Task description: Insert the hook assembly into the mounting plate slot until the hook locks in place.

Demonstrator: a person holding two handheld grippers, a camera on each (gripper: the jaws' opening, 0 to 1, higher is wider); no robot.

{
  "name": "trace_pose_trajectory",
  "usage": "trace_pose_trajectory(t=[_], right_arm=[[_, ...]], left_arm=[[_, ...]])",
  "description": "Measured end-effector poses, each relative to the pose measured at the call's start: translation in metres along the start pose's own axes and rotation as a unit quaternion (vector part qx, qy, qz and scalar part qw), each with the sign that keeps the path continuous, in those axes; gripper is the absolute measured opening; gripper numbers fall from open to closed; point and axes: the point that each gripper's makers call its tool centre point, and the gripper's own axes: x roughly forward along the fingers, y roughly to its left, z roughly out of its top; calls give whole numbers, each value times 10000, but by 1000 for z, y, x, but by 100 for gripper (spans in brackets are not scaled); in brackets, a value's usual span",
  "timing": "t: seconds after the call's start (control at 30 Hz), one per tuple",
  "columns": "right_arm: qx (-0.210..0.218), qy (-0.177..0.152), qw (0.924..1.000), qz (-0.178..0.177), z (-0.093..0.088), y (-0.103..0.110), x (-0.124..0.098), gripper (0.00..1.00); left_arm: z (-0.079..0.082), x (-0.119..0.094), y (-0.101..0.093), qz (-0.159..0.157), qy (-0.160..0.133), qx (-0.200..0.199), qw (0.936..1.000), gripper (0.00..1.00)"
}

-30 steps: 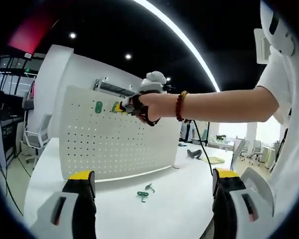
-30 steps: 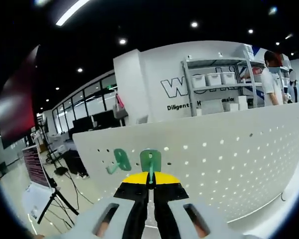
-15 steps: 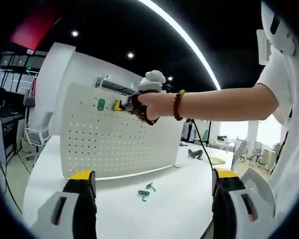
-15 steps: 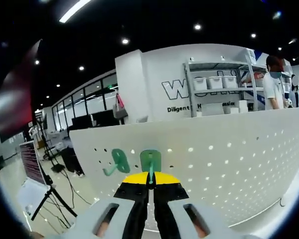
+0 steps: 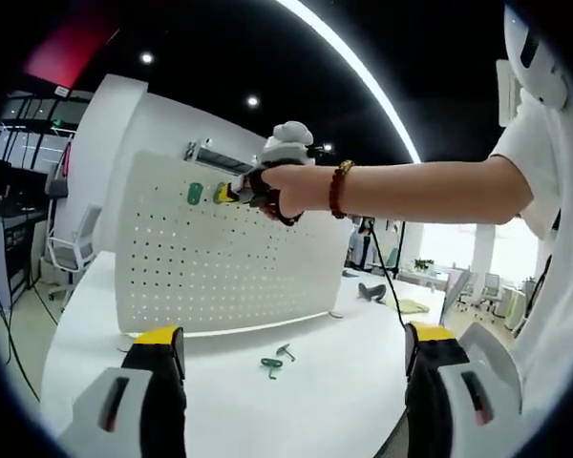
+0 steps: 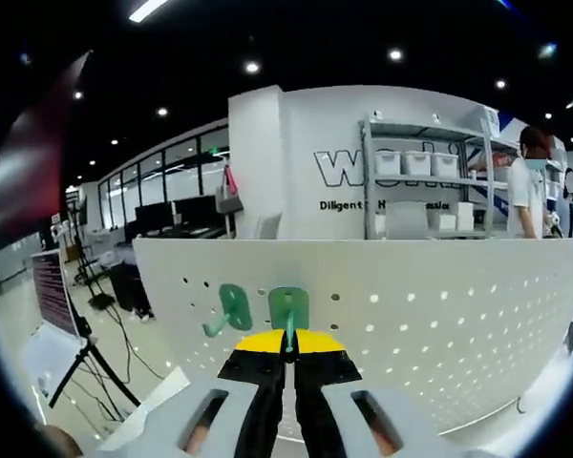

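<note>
Open office hall under a dark ceiling with round spot lights and one long light strip. White round-edged table in the near ground, carrying an upright white perforated mounting plate. Behind the plate, a white wall with dark lettering and a shelf rack stacked with white bins; a person standing beside it on the far right. Glass-walled rooms and desks off to the left, a tripod on the floor.

Left gripper low over the table, jaws spread wide, holding nothing. Two loose green hooks lying on the tabletop between those jaws, short of the plate.

Right gripper raised to the plate's upper left area by a hand wearing a bead bracelet. Jaws closed tight on a green hook assembly, its flat back pressed against the plate. A second green hook already mounted just to its left.
</note>
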Motion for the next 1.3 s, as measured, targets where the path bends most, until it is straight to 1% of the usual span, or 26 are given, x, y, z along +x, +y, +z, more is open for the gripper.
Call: trace_pose_trajectory(t=[0.07, 0.13, 0.27, 0.3, 0.33, 0.43, 0.47, 0.5, 0.6, 0.67, 0.7, 0.73, 0.77, 0.83, 1.03, 1.07, 1.17, 1.2, 1.3], right_arm=[[1, -11, 10000, -20, 1, 0, 2, 1], [39, 81, 9999, -95, -2, -2, 4, 1], [140, 110, 9996, -207, -4, -5, 6, 1], [220, 96, 9993, -294, -4, -9, 6, 1], [389, 109, 9990, -203, -4, -6, 7, 1], [426, 88, 9986, -291, -2, -6, 8, 1], [391, 161, 9985, -347, -4, -5, 8, 1], [337, 114, 9987, -369, -3, -5, 8, 1], [356, 135, 9985, -391, -6, -4, 8, 1], [141, 150, 9990, -403, -5, -4, 8, 2], [145, 146, 9991, -358, -5, -3, 8, 3], [199, 165, 9994, -221, -6, 2, 8, 4], [215, 136, 9994, -240, -5, 1, 8, 7], [100, 85, 9995, -284, -4, 0, 8, 9], [65, -26, 9999, -123, 0, 4, 7, 12], [31, -122, 9999, -64, 3, 6, 7, 14], [-66, -199, 9997, -106, 8, 3, 7, 15], [-54, -304, 9995, -25, 13, 5, 7, 16], [-151, -249, 9996, -20, 12, 5, 8, 15]], left_arm=[[2, -1, 1, -8, -26, 5, 10000, 98], [3, -2, 3, 3, -25, 22, 10000, 98], [6, -3, 9, 49, -82, 2, 10000, 98], [6, -3, 10, 52, -84, -7, 10000, 98], [6, -3, 10, 53, -84, -13, 9999, 98], [5, -3, 11, 67, -85, -27, 9999, 97], [4, -3, 11, 63, -85, -38, 9999, 97], [4, -3, 11, 56, -87, -47, 9999, 97], [4, -3, 10, 36, -87, -59, 9999, 97], [4, -3, 10, 37, -83, -51, 9999, 97], [4, -3, 10, 34, -85, -56, 9999, 97], [4, -3, 11, 35, -89, -60, 9999, 97], [5, -3, 11, 37, -93, -62, 9999, 97], [6, -3, 11, 36, -99, -60, 9999, 97], [6, -6, 11, 85, -112, -74, 9999, 97], [5, -7, 10, 86, -100, -69, 9999, 97], [4, -7, 10, 96, -83, -80, 9999, 97], [4, -7, 10, 98, -83, -83, 9999, 97], [6, -6, 10, 93, -107, -91, 9999, 97]])
